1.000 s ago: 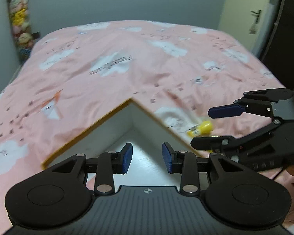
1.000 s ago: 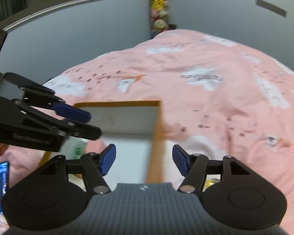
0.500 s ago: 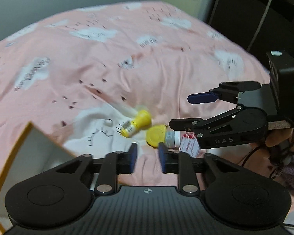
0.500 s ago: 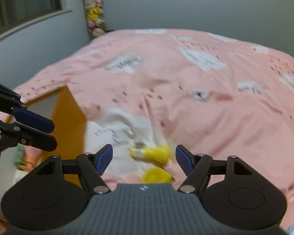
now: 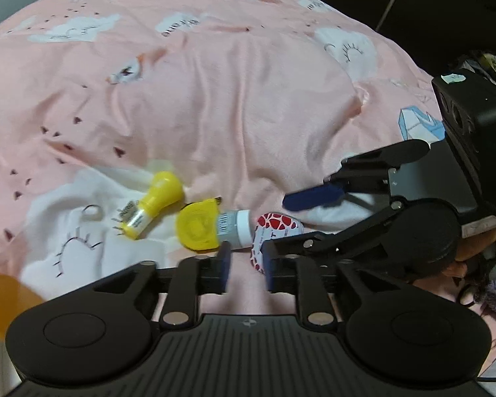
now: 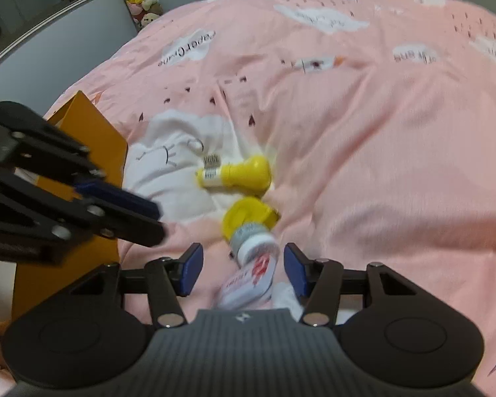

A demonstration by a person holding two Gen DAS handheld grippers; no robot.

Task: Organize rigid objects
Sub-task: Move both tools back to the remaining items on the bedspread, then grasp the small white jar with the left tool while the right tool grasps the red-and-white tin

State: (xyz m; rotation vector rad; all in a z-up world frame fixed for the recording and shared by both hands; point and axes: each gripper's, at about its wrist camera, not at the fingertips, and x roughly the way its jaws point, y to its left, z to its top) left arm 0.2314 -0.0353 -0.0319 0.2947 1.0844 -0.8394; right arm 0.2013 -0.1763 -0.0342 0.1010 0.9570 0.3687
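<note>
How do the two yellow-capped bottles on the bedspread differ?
The yellow bottle has a yellow body; the grey bottle has a grey-and-white body under its yellow cap. The yellow bottle lies farther off with its wide end pointing right; the grey bottle lies nearer, cap pointing away, close to the red-patterned packet. Both lie on their sides on the pink bedspread, untouched.

Pink duvet [image 6: 396, 125], white cloud print: "PaperCrane", upside down. Labels on yellow bottles [image 6: 238, 173]: too blurred.
</note>
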